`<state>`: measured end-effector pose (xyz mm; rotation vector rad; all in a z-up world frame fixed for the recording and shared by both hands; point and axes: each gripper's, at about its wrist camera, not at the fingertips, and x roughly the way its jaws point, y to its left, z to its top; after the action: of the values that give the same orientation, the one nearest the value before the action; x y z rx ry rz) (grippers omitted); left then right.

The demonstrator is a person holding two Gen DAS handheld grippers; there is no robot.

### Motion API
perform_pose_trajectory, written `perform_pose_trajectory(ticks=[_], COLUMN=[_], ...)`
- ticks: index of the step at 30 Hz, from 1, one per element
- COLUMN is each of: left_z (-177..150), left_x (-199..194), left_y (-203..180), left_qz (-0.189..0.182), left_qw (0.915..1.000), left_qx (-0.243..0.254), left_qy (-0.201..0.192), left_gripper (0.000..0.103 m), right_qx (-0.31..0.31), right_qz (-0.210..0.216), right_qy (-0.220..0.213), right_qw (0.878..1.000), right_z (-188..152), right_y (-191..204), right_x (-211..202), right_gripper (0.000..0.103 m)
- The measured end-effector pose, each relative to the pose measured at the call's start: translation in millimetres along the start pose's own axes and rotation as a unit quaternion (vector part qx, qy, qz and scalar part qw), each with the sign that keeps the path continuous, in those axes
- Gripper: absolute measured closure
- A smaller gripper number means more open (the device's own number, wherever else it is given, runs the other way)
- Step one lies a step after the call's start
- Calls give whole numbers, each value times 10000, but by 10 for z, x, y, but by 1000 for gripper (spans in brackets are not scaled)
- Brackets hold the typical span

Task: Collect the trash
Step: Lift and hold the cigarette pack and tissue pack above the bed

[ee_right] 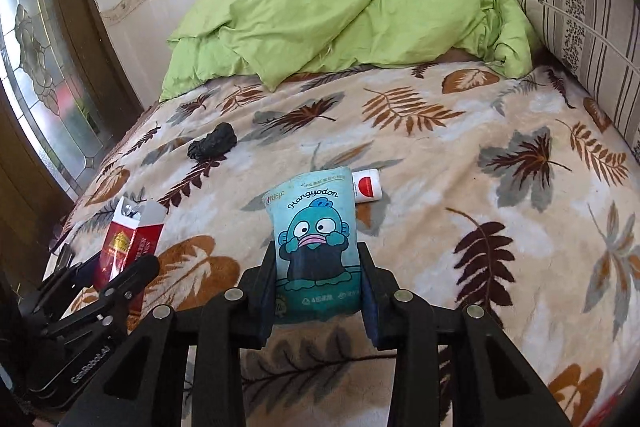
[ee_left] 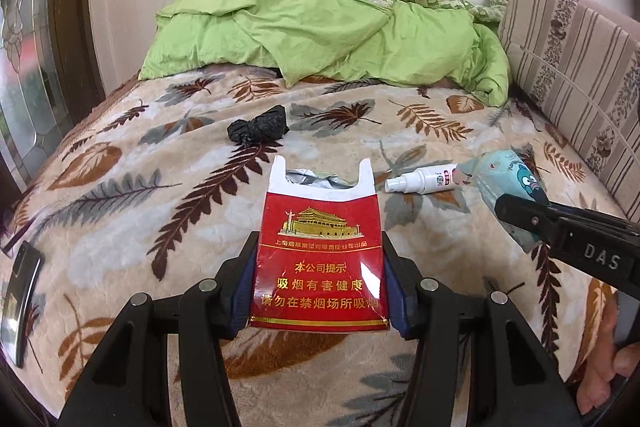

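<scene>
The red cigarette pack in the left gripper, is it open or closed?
Open. The red cigarette pack has its top torn away, with crumpled silver foil showing inside.

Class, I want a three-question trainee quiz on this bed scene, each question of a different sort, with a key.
1. True or false: the left claw grips a red cigarette pack.
2. What does the right claw hold? A tissue pack; B spray bottle; C black bag
3. Fill in: the phone lies on the ___.

Key: 1 true; 2 A; 3 blanket.
</scene>
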<state>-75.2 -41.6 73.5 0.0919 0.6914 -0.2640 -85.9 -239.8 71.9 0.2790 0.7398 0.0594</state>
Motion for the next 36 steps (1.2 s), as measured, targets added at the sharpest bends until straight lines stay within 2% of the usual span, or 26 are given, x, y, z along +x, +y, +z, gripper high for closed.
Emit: perform_pose_trajectory(ticks=[7, 15, 36], left_z=[12, 32, 37], left_x=[74, 168, 218], left_y=[-99, -76, -49], left_qz=[284, 458, 510], left_qw=[9990, 9983, 9981], left_qx=[300, 336, 326], left_qy=[-175, -145, -97], left_gripper=[50, 50, 50], right_qx=[47, 214, 157], right_qz=[66, 230, 316], right_qy=[-82, -16, 43], right_qw=[9999, 9995, 9994], right_z=[0, 9, 3], right_y=[-39, -55, -3], right_x=[-14, 62, 121], right_gripper=[66, 66, 66])
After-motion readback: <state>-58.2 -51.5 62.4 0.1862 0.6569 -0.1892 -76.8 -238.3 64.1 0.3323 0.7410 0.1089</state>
